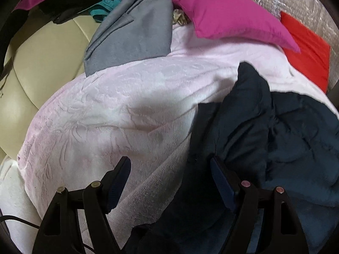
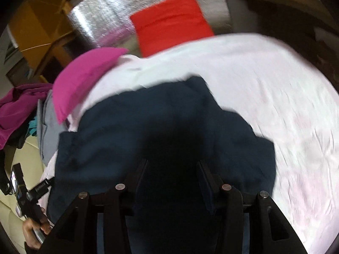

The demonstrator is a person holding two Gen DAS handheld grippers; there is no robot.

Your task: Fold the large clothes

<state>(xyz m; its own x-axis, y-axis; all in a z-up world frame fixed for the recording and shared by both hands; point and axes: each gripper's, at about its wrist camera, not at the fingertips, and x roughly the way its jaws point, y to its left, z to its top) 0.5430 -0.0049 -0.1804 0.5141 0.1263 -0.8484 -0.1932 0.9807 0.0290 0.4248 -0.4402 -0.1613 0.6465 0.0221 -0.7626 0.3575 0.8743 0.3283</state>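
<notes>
A dark navy garment [image 1: 264, 137] lies bunched on a pale pink blanket [image 1: 106, 116]; it also shows in the right wrist view [image 2: 169, 127] spread across the blanket [image 2: 275, 95]. My left gripper [image 1: 171, 169] is open over the garment's left edge, its left finger above the blanket and its right finger over the navy cloth. My right gripper [image 2: 171, 169] is open just above the middle of the garment, with nothing between its jaws. The right wrist view is blurred by motion.
A magenta pillow [image 1: 233, 14] and a red pillow [image 1: 307, 48] lie at the far side. A folded grey garment [image 1: 131, 33] sits at the far left, beside a beige leather seat [image 1: 42, 63]. A magenta cloth [image 2: 19, 110] lies left. The left hand and gripper [image 2: 27, 201] show low left.
</notes>
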